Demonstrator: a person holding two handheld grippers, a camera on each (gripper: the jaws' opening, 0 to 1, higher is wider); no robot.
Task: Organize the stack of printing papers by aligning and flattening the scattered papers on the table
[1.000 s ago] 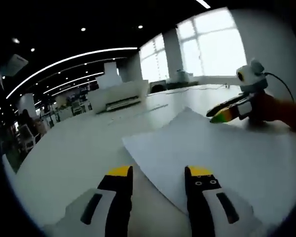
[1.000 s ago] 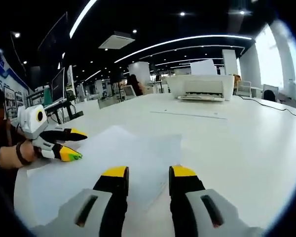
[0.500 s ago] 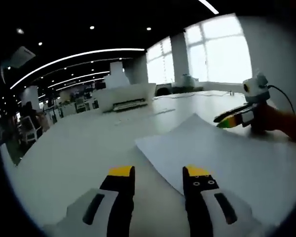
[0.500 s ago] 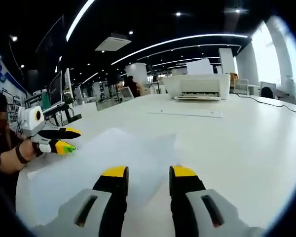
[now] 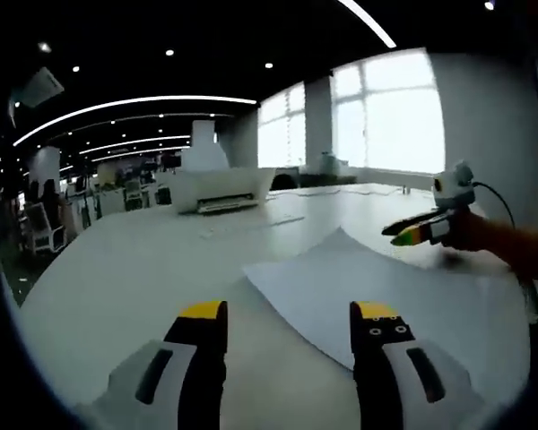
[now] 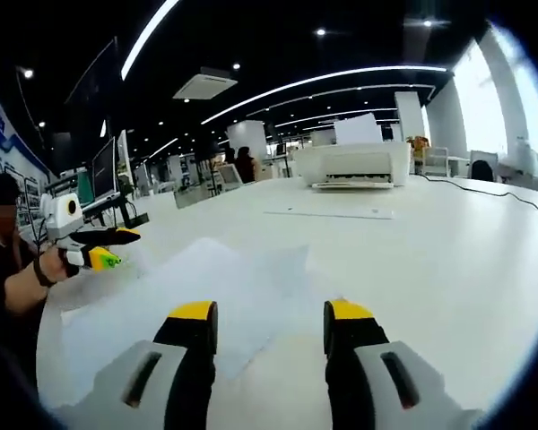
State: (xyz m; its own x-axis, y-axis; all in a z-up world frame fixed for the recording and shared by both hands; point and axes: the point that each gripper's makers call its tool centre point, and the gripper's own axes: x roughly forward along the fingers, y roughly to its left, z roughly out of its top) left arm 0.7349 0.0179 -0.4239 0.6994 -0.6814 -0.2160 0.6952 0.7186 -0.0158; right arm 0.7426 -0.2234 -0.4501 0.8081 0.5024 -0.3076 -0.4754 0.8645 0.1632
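Observation:
A stack of white printing papers (image 5: 394, 291) lies flat on the white table (image 5: 117, 278); in the right gripper view the same papers (image 6: 179, 296) spread to the left. My left gripper (image 5: 289, 313) is open above the table, its right finger over the papers' near edge. My right gripper (image 6: 271, 313) is open too, with its left finger over the papers. The right gripper (image 5: 412, 229) shows in the left gripper view at the papers' far side. Seen from the right gripper view, the left gripper (image 6: 103, 249) hovers at the papers' far left edge, held in a hand.
A white printer (image 6: 354, 166) stands at the table's far end, also seen as the printer (image 5: 217, 190) in the left gripper view. A single sheet (image 6: 332, 213) lies in front of it. A cable (image 6: 484, 193) runs along the right. Office desks and chairs stand beyond.
Both grippers have opened a little wider and drawn back slightly from the papers. The papers lie the same.

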